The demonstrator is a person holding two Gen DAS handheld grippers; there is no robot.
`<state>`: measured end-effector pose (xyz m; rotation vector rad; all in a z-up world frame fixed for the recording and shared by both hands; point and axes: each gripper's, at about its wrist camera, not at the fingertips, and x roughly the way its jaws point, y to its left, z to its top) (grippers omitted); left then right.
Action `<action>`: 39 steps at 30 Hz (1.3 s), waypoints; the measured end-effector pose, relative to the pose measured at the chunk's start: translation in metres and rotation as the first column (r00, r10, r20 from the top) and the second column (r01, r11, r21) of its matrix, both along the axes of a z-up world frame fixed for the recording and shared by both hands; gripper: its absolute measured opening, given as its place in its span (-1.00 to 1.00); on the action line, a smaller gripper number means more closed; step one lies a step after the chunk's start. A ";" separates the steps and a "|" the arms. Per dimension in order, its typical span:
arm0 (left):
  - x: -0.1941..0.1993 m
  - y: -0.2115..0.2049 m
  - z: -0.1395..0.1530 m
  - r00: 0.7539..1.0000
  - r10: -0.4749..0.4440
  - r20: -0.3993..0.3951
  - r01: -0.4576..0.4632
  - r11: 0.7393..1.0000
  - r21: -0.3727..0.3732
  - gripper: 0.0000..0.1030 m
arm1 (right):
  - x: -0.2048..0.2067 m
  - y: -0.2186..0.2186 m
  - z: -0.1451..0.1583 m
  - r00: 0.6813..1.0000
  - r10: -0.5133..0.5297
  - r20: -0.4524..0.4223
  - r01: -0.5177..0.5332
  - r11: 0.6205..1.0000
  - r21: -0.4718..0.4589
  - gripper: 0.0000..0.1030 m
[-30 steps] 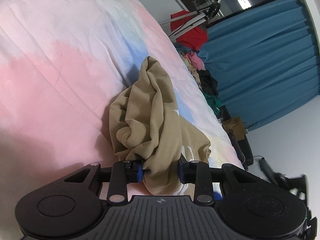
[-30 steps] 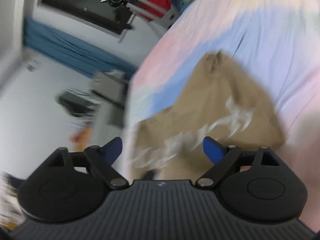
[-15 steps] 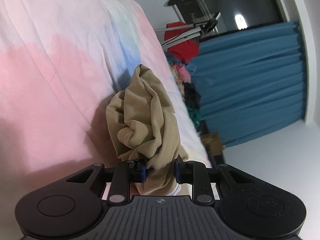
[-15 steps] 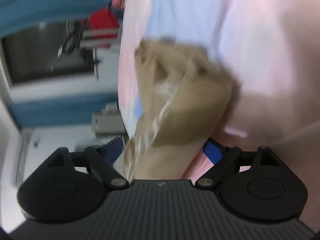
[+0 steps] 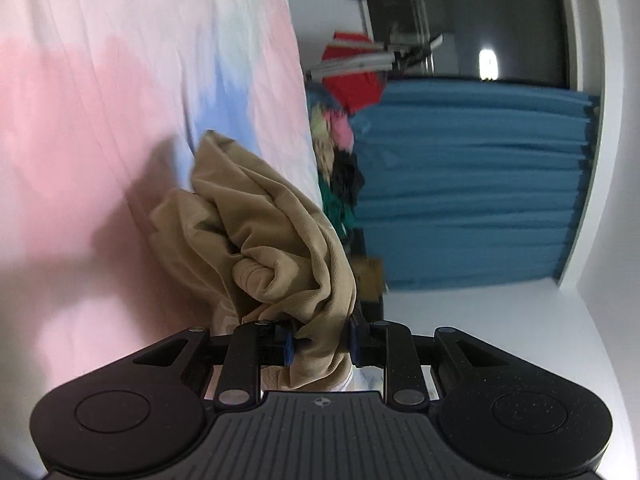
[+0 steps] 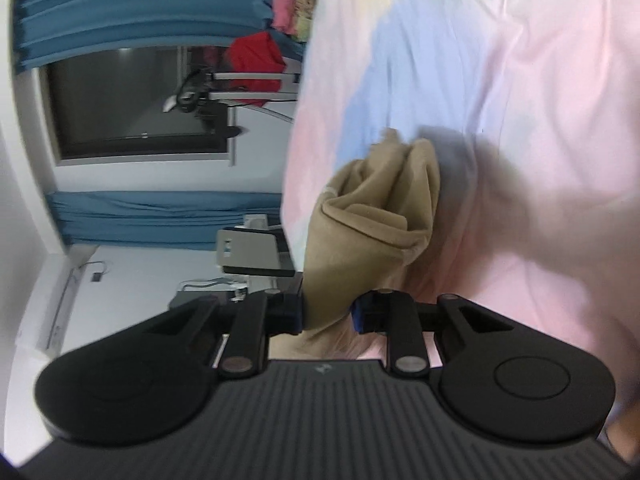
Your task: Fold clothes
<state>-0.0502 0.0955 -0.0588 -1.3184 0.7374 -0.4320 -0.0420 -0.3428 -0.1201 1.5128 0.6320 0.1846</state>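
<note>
Left wrist view: the left gripper point(image 5: 319, 345), at lower centre of the frame, has its blue-padded fingers point(image 5: 285, 346) clamped on a bunched fold of the tan garment point(image 5: 264, 240). The cloth rises from the jaws toward the middle of the frame in thick crumpled folds, its upper tip reaching just left of centre. Behind it, filling the left half of the frame, lies the pastel bedsheet point(image 5: 100, 120), pink with a pale blue patch near the garment's tip. A shadow falls on the sheet beside the cloth. At right of the frame hang blue curtains point(image 5: 472, 184); above them is a dark window point(image 5: 500, 28). A red cloth point(image 5: 352, 80) drapes over a metal rack near top centre, and a heap of mixed clothes point(image 5: 340, 160) sits along the bed's edge below it.

Right wrist view: the right gripper point(image 6: 327, 316), at lower centre, is likewise closed on another part of the tan garment point(image 6: 372, 216), which stands up from the jaws to mid-frame as a folded wad. The bedsheet point(image 6: 520, 80) fills the right half; curtains point(image 6: 140, 4) and window point(image 6: 132, 108) occupy the upper left. The edges of this view are blurred.
</note>
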 end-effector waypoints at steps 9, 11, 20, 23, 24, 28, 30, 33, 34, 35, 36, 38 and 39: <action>0.081 -0.117 0.043 0.976 -0.190 -0.102 0.197 0.978 0.062 -0.51 | -0.014 -0.084 0.047 0.996 -0.082 0.017 0.082 0.997 0.013 -0.51; 0.119 -0.160 0.047 0.968 -0.230 -0.100 0.239 0.966 0.093 -0.51 | 0.008 -0.115 0.053 0.991 -0.131 0.006 0.131 0.991 -0.022 -0.51; 0.304 -0.360 0.060 0.931 -0.361 -0.047 0.362 0.904 0.229 -0.51 | 0.133 -0.247 0.084 0.919 -0.390 0.054 0.390 0.883 -0.259 -0.51; 0.337 -0.395 0.048 0.918 -0.396 0.004 0.386 0.895 0.223 -0.50 | 0.152 -0.268 0.078 0.897 -0.432 0.089 0.437 0.841 -0.319 -0.52; 0.339 -0.403 0.040 0.910 -0.415 0.014 0.397 0.879 0.265 -0.50 | 0.156 -0.273 0.074 0.892 -0.441 0.096 0.445 0.827 -0.343 -0.52; 0.335 -0.415 -0.002 0.874 -0.485 0.011 0.441 0.804 0.398 -0.50 | 0.153 -0.272 0.024 0.904 -0.425 0.041 0.403 0.818 -0.410 -0.52; 0.329 -0.401 -0.027 0.862 -0.507 -0.011 0.465 0.780 0.419 -0.49 | 0.146 -0.263 -0.005 0.912 -0.410 -0.008 0.372 0.835 -0.406 -0.52; 0.310 -0.382 -0.059 0.839 -0.543 -0.032 0.488 0.726 0.485 -0.46 | 0.123 -0.240 -0.044 0.916 -0.400 -0.039 0.353 0.847 -0.397 -0.52; 0.303 -0.376 -0.069 0.832 -0.553 -0.040 0.493 0.706 0.508 -0.43 | 0.117 -0.231 -0.053 0.917 -0.396 -0.047 0.342 0.842 -0.417 -0.52; 0.300 -0.373 -0.078 0.829 -0.558 -0.034 0.489 0.694 0.529 -0.39 | 0.113 -0.224 -0.061 0.918 -0.392 -0.058 0.329 0.835 -0.440 -0.52; 0.296 -0.369 -0.087 0.825 -0.564 -0.027 0.483 0.682 0.549 -0.37 | 0.109 -0.216 -0.072 0.919 -0.388 -0.075 0.312 0.829 -0.465 -0.52; 0.290 -0.366 -0.097 0.815 -0.580 -0.003 0.471 0.658 0.588 -0.30 | 0.101 -0.205 -0.087 0.917 -0.387 -0.093 0.303 0.830 -0.468 -0.54; 0.287 -0.366 -0.097 0.807 -0.590 0.013 0.463 0.646 0.607 -0.29 | 0.100 -0.203 -0.085 0.916 -0.386 -0.106 0.297 0.833 -0.467 -0.55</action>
